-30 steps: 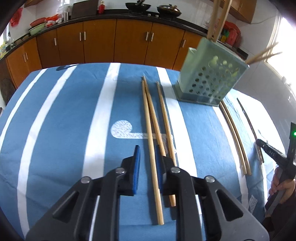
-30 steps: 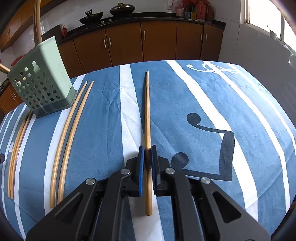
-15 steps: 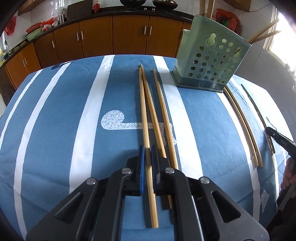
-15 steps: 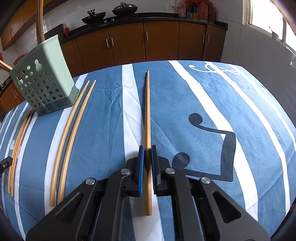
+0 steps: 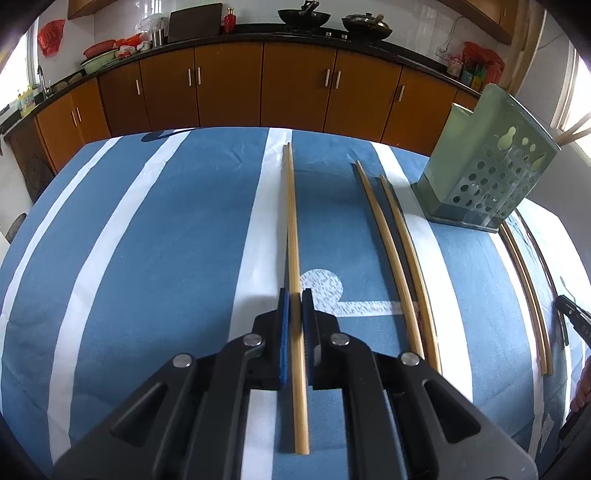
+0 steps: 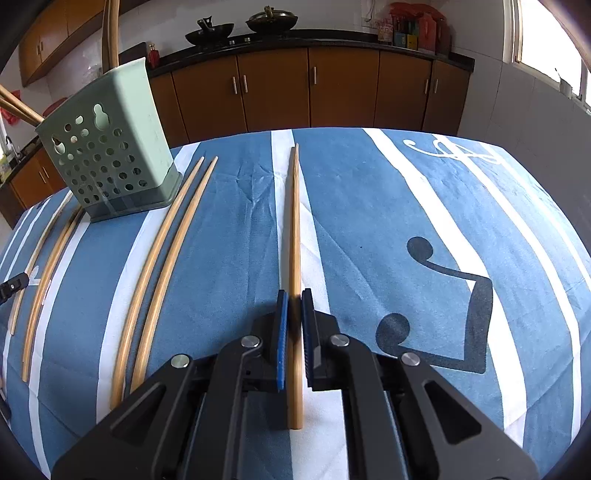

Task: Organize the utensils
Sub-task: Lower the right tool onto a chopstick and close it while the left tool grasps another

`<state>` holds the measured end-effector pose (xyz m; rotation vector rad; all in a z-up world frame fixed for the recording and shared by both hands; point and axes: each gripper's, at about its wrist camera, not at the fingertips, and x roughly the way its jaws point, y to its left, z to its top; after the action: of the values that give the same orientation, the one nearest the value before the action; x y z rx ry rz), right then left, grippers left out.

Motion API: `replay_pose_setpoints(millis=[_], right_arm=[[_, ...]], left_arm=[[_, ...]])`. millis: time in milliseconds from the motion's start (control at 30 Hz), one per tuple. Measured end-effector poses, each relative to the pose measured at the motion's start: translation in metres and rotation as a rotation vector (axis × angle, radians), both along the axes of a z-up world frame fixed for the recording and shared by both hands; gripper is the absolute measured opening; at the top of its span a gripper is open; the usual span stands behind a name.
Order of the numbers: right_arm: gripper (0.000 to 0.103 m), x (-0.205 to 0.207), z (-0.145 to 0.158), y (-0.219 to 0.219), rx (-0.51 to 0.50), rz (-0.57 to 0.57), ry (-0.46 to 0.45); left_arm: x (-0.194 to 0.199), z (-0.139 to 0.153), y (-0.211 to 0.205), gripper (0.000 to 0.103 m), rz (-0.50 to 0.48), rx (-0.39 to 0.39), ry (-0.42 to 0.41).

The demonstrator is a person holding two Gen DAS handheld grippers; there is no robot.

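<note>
My left gripper [image 5: 295, 295] is shut on a wooden chopstick [image 5: 293, 221] that points away over the blue striped cloth [image 5: 166, 240]. Two more chopsticks [image 5: 391, 251] lie to its right, beside the green perforated utensil holder [image 5: 484, 173] with chopsticks standing in it. My right gripper [image 6: 294, 295] is shut on a pair of chopsticks [image 6: 294, 221] held together, pointing away. In the right wrist view the holder [image 6: 110, 155] stands at the far left, with two chopsticks [image 6: 162, 258] lying right of it and more chopsticks [image 6: 48, 273] left of it.
Another pair of chopsticks [image 5: 524, 288] lies on the cloth right of the holder in the left wrist view. Brown kitchen cabinets [image 5: 258, 81] and a counter with woks [image 6: 240, 26] run behind the table. The other gripper's tip [image 5: 572, 314] shows at the right edge.
My left gripper closed on one chopstick, lifted it and swung it left, away from the two beside it. My right gripper stays shut on its chopsticks, nearly still.
</note>
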<state>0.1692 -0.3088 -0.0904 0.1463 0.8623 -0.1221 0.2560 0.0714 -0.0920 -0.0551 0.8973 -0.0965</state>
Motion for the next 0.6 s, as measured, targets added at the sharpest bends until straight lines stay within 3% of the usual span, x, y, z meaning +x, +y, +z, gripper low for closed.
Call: replay_pose_setpoints(millis=[200, 600], right_arm=[[0.008, -0.001, 0.0, -0.001, 0.004, -0.001, -0.001], [0.008, -0.007, 0.0, 0.0, 0.003, 0.01, -0.001]], left_arm=[[-0.002, 0.001, -0.003, 0.016, -0.008, -0.007, 0.0], [-0.013, 0.001, -0.007, 0.016, -0.007, 0.044, -0.005]])
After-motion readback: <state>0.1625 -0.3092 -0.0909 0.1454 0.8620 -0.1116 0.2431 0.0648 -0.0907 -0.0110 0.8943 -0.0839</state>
